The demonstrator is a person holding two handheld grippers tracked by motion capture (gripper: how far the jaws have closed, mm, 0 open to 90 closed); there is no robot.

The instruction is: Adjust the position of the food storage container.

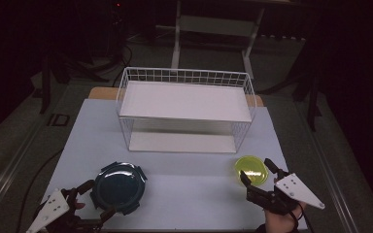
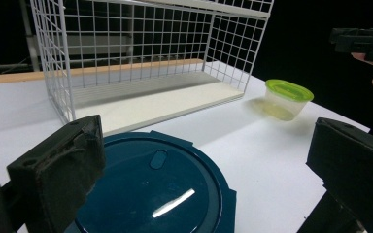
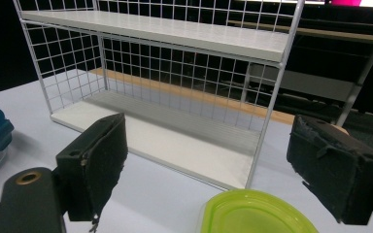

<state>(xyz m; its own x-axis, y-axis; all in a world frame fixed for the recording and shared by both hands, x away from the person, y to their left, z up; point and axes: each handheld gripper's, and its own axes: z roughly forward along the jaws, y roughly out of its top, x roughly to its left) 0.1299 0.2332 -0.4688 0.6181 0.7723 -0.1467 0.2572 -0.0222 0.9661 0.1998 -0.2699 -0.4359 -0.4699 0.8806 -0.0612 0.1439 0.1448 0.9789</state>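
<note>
1. We note a white table (image 1: 184, 182) in a dark room, with a white wire rack (image 1: 184, 109) at its far side.
2. Our left gripper (image 1: 96, 199) stands wide, jaws flanking the blue-lidded container (image 1: 119, 187), not gripping it.
3. Our right gripper (image 1: 258, 172) stands wide around the green-lidded tub (image 1: 250, 169), near the rack's right end.

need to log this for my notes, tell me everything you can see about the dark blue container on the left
The dark blue container is round, with a glossy dark teal plastic lid that has clip tabs around its rim and a small oval mark at its centre. In the right gripper view its body under the lid looks clear. The lid is on and it stands upright on the white table, in front of the white wire rack. The left gripper is open with a jaw on either side; contact cannot be told.
</note>
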